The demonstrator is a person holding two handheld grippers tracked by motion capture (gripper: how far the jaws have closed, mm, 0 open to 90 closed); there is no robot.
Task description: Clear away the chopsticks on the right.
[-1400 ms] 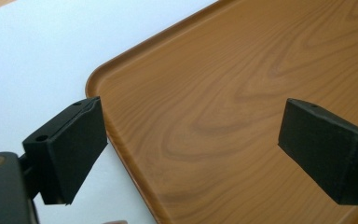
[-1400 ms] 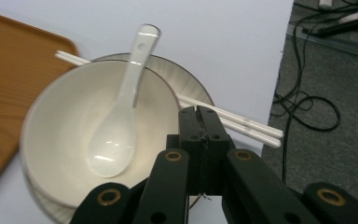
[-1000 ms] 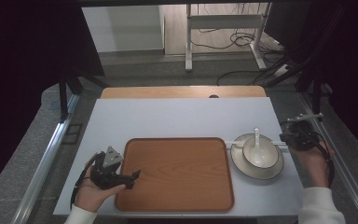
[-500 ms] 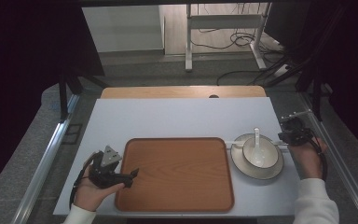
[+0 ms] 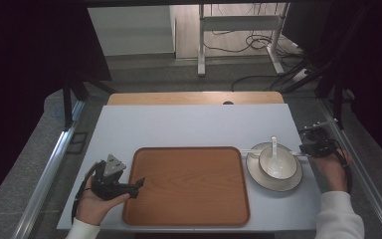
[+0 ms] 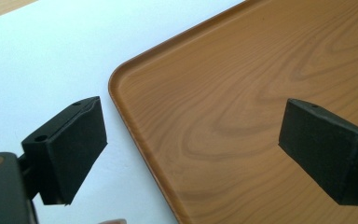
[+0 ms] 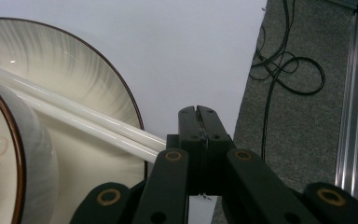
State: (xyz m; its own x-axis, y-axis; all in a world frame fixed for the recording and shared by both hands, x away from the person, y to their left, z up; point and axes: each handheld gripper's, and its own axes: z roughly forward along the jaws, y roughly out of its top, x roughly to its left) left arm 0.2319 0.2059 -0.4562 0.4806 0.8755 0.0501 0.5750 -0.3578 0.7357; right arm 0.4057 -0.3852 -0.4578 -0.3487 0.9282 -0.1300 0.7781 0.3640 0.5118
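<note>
A brown wooden tray [image 5: 189, 184] lies in the middle of the white table. To its right a cream plate [image 5: 257, 177] carries a white bowl [image 5: 286, 167] with a spoon [image 5: 274, 149] in it, and white chopsticks [image 5: 251, 149] lie across the plate behind the bowl. My right gripper [image 5: 311, 148] is low at the plate's right rim, its jaws pressed together with nothing between them. In the right gripper view the chopsticks [image 7: 74, 114] end just left of the shut right gripper [image 7: 196, 112]. My left gripper [image 5: 137, 188] stands open over the tray's left rim [image 6: 121, 116].
The table's right edge runs close beside my right hand, with grey floor, cables [image 7: 284, 70] and a metal rail [image 7: 349, 116] beyond it. A wooden strip [image 5: 194, 97] borders the table's far side. White tabletop [image 6: 42, 60] lies left of the tray.
My right hand has come a little lower and closer to the plate's right rim. The left hand has stayed where it was.
</note>
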